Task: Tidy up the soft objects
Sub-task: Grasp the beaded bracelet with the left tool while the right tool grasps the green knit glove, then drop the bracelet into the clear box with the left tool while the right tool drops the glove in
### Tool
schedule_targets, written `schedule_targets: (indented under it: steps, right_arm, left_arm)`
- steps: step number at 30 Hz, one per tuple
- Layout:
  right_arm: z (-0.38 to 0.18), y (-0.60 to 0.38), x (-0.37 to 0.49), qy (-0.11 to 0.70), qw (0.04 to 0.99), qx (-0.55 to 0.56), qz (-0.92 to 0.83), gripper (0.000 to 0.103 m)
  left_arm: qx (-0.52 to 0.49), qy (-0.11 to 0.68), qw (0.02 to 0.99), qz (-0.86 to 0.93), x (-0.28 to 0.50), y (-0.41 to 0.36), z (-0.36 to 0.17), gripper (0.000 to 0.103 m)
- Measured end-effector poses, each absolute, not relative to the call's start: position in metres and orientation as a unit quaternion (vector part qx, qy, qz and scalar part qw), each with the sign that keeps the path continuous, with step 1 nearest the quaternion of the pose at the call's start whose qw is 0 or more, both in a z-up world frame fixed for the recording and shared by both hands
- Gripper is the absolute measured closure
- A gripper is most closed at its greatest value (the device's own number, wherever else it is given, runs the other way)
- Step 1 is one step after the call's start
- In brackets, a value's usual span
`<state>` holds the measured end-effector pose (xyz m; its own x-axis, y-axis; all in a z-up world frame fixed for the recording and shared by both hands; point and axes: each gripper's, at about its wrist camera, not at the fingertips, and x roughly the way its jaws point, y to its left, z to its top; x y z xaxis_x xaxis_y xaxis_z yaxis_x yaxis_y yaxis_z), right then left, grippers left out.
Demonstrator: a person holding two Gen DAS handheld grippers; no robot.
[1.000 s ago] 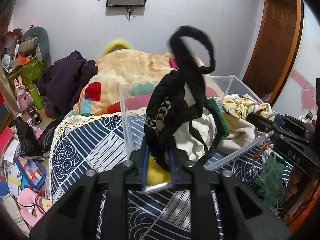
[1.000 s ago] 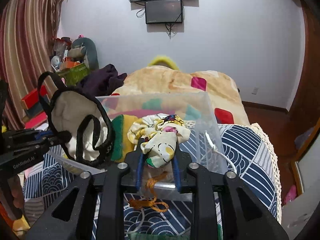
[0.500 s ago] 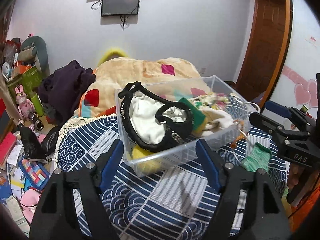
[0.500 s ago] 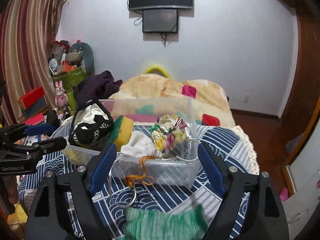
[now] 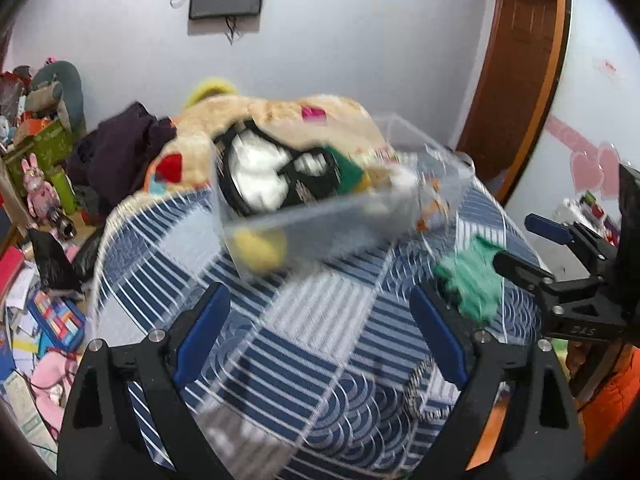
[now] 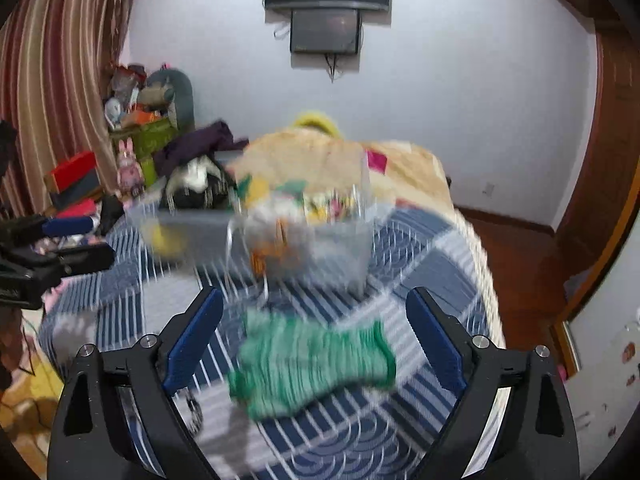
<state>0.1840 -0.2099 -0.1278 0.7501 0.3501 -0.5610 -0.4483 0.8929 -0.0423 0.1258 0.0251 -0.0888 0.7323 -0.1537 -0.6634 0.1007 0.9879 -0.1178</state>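
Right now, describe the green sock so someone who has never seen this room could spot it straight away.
Find the bed with the blue and white patterned quilt. A clear plastic bin full of soft things sits on it. The green sock lies flat on the quilt just in front of that bin, between the open fingers of the right gripper; it is the only soft item lying outside the bin.

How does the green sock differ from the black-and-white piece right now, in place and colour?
The green sock lies loose on the blue patterned cover, outside the clear bin; the black-and-white piece sits inside the bin at its left end. The sock is one striped green; the other is white cloth edged in black. The sock lies spread flat between the open right gripper's fingers; the other is bunched. Neither is gripped.
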Motion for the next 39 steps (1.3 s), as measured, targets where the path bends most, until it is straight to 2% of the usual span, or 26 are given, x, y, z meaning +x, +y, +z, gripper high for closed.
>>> schedule_targets:
  steps: [11,15,16,17,18,20,21,25,26,28,31,39]
  right_arm:
    - [-0.166,-0.215,0.188,0.333,0.918,-0.059,0.209,0.011]
    - [-0.164,-0.210,0.185,0.323,0.921,-0.068,0.204,0.011]
    - [-0.164,-0.209,0.185,0.323,0.921,-0.070,0.205,0.011]
    - [-0.165,-0.209,0.186,0.324,0.921,-0.071,0.205,0.011]
    - [-0.166,-0.208,0.187,0.327,0.919,-0.070,0.207,0.011]
    - [-0.168,-0.206,0.189,0.330,0.919,-0.069,0.207,0.014]
    - [-0.169,-0.205,0.189,0.331,0.917,-0.069,0.211,0.021]
    - [-0.169,-0.201,0.186,0.330,0.911,-0.067,0.239,0.054]
    - [-0.169,-0.200,0.184,0.328,0.910,-0.069,0.243,0.057]
    - [-0.167,-0.198,0.180,0.323,0.910,-0.071,0.249,0.072]
    - [-0.166,-0.198,0.175,0.320,0.910,-0.066,0.255,0.081]
    - [-0.148,-0.202,0.164,0.298,0.916,-0.051,0.263,0.083]
  left_arm:
    - [-0.057,0.421,0.899,-0.102,0.102,-0.004,-0.142,0.013]
    - [-0.053,0.431,0.895,-0.105,0.102,-0.008,-0.149,0.036]
    - [-0.053,0.429,0.896,-0.104,0.102,-0.008,-0.149,0.038]
    - [-0.053,0.425,0.898,-0.103,0.101,-0.008,-0.149,0.043]
    - [-0.053,0.422,0.898,-0.108,0.100,-0.009,-0.148,0.051]
    - [-0.048,0.421,0.898,-0.117,0.100,-0.013,-0.148,0.062]
    - [-0.043,0.419,0.899,-0.117,0.100,-0.014,-0.147,0.071]
    - [-0.033,0.416,0.901,-0.121,0.099,-0.015,-0.146,0.089]
    - [-0.033,0.416,0.900,-0.123,0.100,-0.014,-0.145,0.094]
    - [-0.034,0.414,0.902,-0.121,0.100,-0.012,-0.143,0.095]
    - [-0.036,0.406,0.907,-0.110,0.101,-0.007,-0.138,0.096]
    - [-0.054,0.375,0.921,-0.093,0.106,0.015,-0.113,0.096]
